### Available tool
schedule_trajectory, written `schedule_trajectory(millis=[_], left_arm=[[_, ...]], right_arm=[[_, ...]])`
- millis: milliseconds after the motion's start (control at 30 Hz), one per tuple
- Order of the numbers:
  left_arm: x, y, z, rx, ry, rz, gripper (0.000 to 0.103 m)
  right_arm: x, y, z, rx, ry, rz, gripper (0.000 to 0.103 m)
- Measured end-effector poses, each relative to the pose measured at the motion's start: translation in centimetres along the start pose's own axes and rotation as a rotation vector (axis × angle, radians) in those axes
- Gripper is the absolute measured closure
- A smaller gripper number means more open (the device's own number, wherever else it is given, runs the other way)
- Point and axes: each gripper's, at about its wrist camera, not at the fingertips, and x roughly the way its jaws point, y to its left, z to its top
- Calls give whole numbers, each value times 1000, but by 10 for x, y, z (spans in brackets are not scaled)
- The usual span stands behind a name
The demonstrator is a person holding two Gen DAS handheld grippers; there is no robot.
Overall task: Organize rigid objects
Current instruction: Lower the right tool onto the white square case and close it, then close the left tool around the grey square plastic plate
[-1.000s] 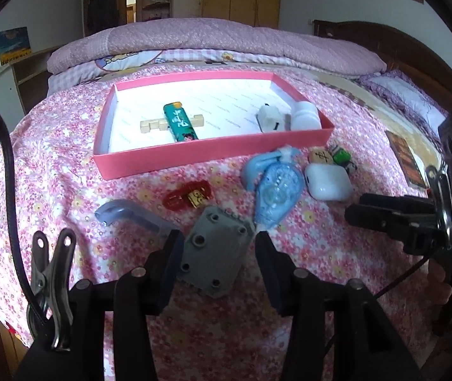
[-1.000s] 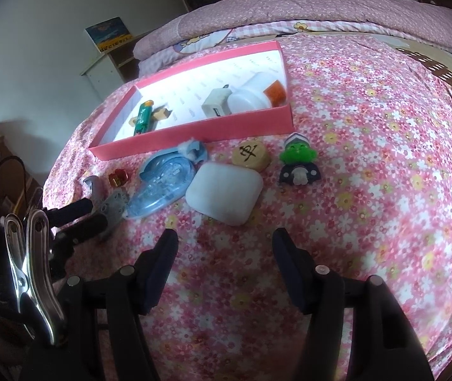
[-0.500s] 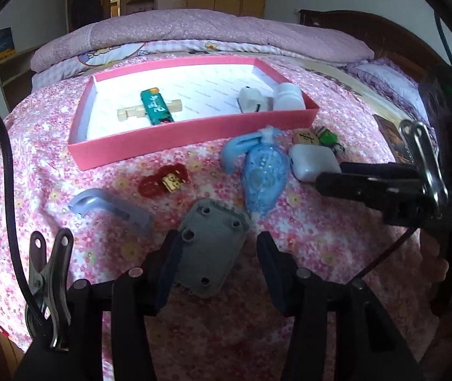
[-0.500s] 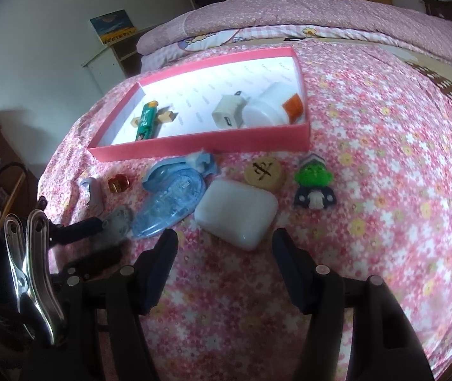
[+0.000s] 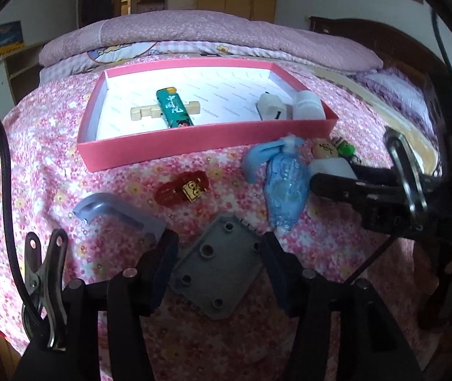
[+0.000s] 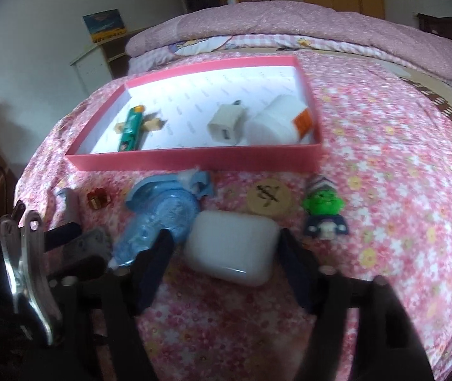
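Grey plastic, a flat plate with round holes (image 5: 218, 273), lies on the flowered bedspread (image 5: 35, 171) between the spread fingers of the left tongs (image 5: 219, 255); the fingers flank it, and I cannot tell whether they touch it. The right tongs (image 6: 226, 255) are likewise apart, straddling a white rounded case (image 6: 233, 250) without closing on it. Just left of that case lies a blue tape dispenser (image 6: 159, 219), touching it. Beyond the case sit a round wooden game piece (image 6: 268, 197) and, beside it, a green-faced figurine (image 6: 324, 214). Near the grey plate rest a grey hook-shaped bracket (image 5: 114, 211) and a small red and gold charm (image 5: 183, 187). Farther back stands a pink tray (image 5: 194, 144) with a white floor, holding a green lighter (image 5: 173, 109) across a wooden block puzzle piece (image 5: 141, 112), a white plug adapter (image 6: 226, 123) and a white container (image 6: 273, 123) with an orange patch.
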Motion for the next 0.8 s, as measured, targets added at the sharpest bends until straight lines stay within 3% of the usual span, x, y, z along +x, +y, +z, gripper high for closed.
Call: schedule_trajectory(millis=[333,800], left_arm=[[-3,1,-2,2,-6,-3,45],[5,-8,-2,68,-11,19,36]], right_arm=[[-15,-6,-16,-1,26,32,42],[-18,-6,-25,-22,14,36,42]])
